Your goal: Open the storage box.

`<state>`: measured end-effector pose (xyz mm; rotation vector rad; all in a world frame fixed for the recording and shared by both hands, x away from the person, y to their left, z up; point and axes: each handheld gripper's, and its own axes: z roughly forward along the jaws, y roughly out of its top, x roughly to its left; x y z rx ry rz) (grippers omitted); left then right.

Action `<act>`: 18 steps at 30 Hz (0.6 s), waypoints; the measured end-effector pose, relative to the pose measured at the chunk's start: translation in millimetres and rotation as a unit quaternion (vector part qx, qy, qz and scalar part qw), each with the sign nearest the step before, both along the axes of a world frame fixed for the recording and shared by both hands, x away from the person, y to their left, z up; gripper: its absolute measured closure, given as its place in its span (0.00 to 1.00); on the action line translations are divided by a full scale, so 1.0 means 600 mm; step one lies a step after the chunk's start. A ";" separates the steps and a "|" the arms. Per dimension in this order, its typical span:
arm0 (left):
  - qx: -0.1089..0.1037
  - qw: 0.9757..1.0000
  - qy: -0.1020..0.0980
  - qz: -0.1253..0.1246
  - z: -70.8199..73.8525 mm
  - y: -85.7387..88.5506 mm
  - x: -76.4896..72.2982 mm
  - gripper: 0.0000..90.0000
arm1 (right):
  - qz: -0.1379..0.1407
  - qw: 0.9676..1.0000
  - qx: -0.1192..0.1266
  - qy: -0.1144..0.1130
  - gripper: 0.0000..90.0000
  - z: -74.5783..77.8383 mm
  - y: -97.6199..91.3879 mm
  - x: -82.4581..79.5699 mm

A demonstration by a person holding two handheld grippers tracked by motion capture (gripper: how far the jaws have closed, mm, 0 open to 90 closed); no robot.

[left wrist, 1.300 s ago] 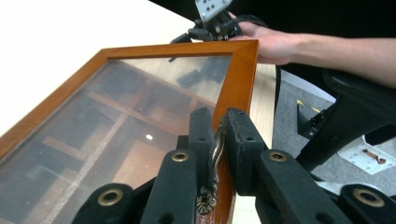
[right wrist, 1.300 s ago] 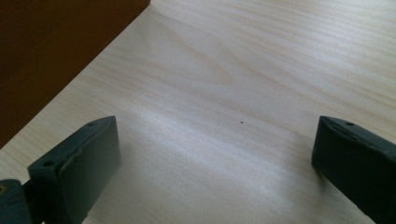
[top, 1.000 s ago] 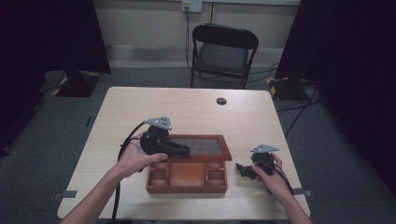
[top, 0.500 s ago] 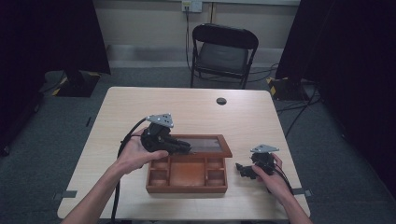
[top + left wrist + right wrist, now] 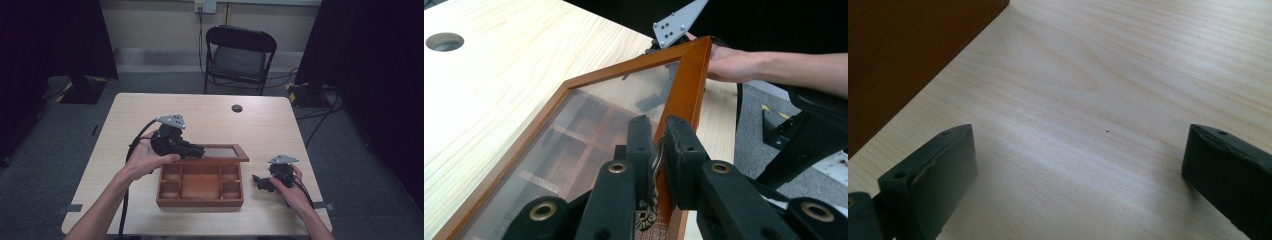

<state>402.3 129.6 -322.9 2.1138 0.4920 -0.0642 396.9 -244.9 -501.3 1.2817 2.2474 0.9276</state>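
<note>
Wood box, reddish, rectangular and split into compartments, sits on the pale grained surface. Left tongs pinch the brass handle on its raised glass-paned lid; right tongs, spread wide, rest just right of the box.

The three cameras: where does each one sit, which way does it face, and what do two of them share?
High view: above the person's side, facing forward and down on the table; both forearms, left gripper and right gripper show.
Left gripper view: on the left gripper, looking along jaws shut on the lid of the wooden box; the other hand shows beyond.
Right gripper view: on the right gripper, facing bare table between open jaws.
Shared: the high and left gripper views both show the lid.
</note>
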 end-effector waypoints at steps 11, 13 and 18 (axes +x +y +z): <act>0.005 1.000 -0.018 0.012 0.005 -0.003 -0.005 0.91 | 0.000 1.000 0.001 0.001 0.00 0.000 0.000 0.000; -0.001 1.000 -0.016 0.013 0.005 0.000 -0.002 0.91 | 0.000 1.000 0.001 0.001 0.00 0.000 0.000 0.000; -0.005 1.000 -0.020 0.015 0.006 0.000 -0.001 0.91 | 0.001 1.000 0.001 0.001 0.00 0.000 0.000 0.000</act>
